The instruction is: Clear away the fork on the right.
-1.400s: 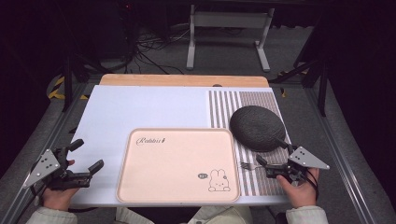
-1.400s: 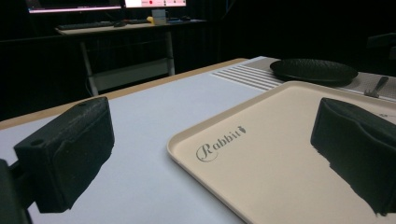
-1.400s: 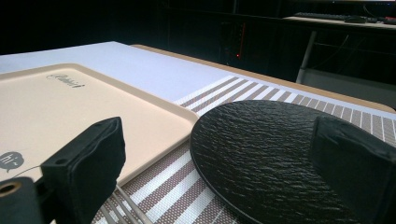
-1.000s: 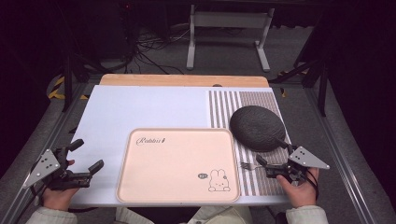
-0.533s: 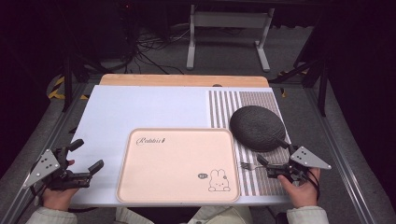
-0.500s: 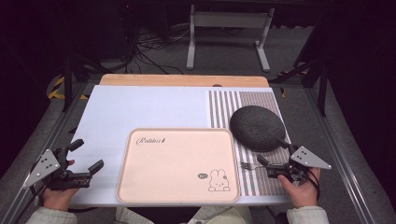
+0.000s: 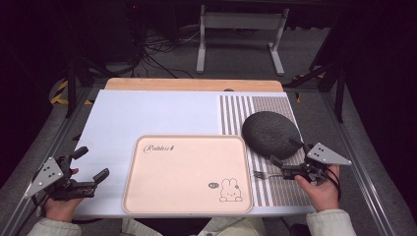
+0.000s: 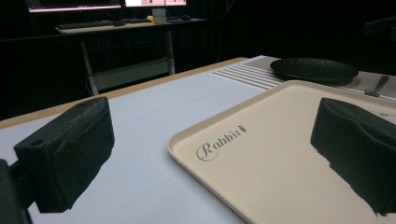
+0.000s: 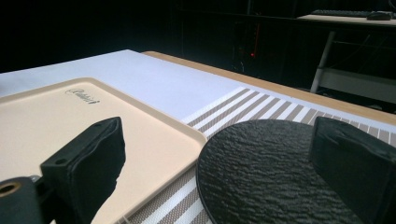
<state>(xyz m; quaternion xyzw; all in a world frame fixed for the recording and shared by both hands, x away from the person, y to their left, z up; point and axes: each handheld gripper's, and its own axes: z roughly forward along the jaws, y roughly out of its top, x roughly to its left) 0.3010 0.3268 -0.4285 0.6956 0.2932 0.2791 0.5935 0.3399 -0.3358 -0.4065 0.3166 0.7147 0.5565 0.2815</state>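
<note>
Beige plastic fills the middle of the high view: the tray lies on the white mat, and your left gripper rests off its left edge, jaws spread wide with nothing between them. Your right gripper sits at the tray's right, jaws parted and empty, just beside the dark plate on the striped mat; a fork lies just in front of it.

In the left gripper view, the open jaws frame the tray, with the plate and fork far beyond.

In the right gripper view, the spread jaws straddle the plate and the tray's corner.
</note>
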